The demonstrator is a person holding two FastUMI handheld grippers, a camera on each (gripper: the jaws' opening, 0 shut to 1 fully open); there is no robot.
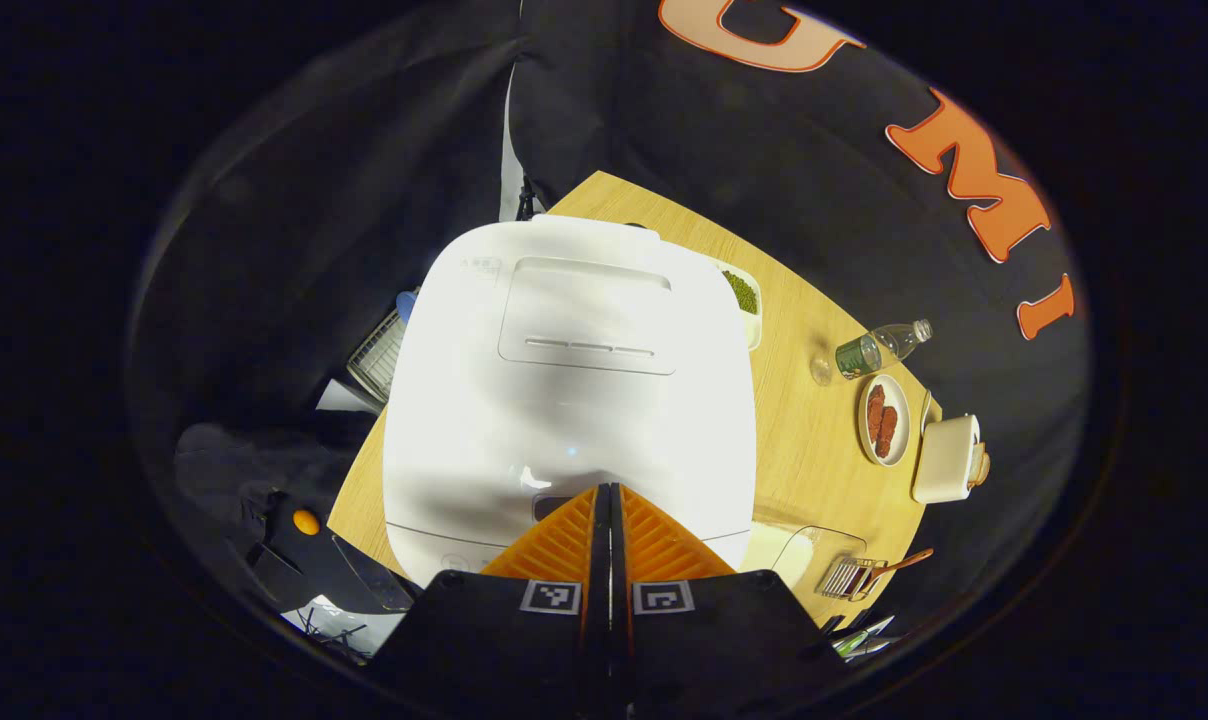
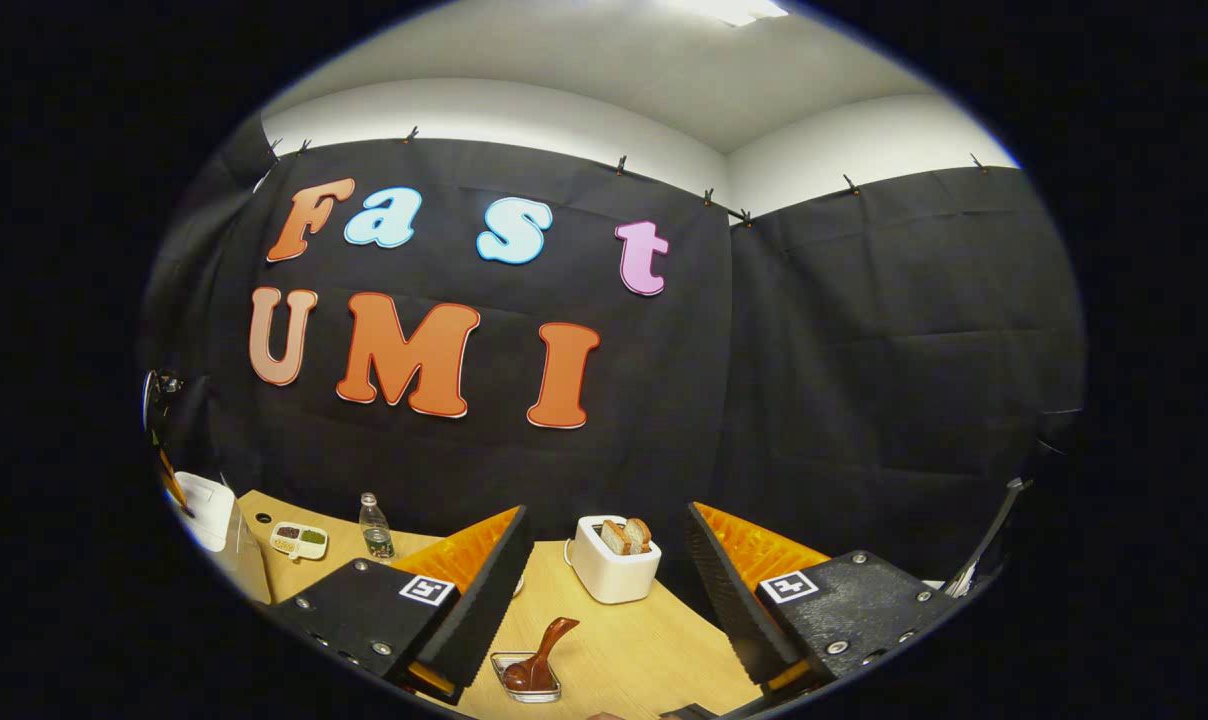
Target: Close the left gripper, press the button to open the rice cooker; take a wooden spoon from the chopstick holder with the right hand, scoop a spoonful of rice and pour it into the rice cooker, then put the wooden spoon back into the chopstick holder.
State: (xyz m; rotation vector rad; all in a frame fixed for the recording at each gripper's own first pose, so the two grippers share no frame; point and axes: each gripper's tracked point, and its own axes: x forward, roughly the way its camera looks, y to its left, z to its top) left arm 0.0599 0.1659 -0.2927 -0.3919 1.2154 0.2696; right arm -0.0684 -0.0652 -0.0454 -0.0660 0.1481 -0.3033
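My left gripper (image 1: 609, 492) is pinched fully together, empty, its tips at the front of the white rice cooker (image 1: 564, 390), whose lid is down. My right gripper (image 2: 604, 570) gapes wide, holding nothing; low between its fingers the wooden spoon (image 2: 542, 650) leans in its clear chopstick holder (image 2: 527, 678). Beyond stands a white toaster (image 2: 614, 565) with bread, and farther left a water bottle (image 2: 375, 528) on the wooden table (image 2: 644, 650).

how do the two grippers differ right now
The left gripper is shut, fingers together, tips at the closed rice cooker; the right gripper is open, with a wide gap. The left points down at the cooker; the right faces across the table toward the toaster. Neither holds anything.
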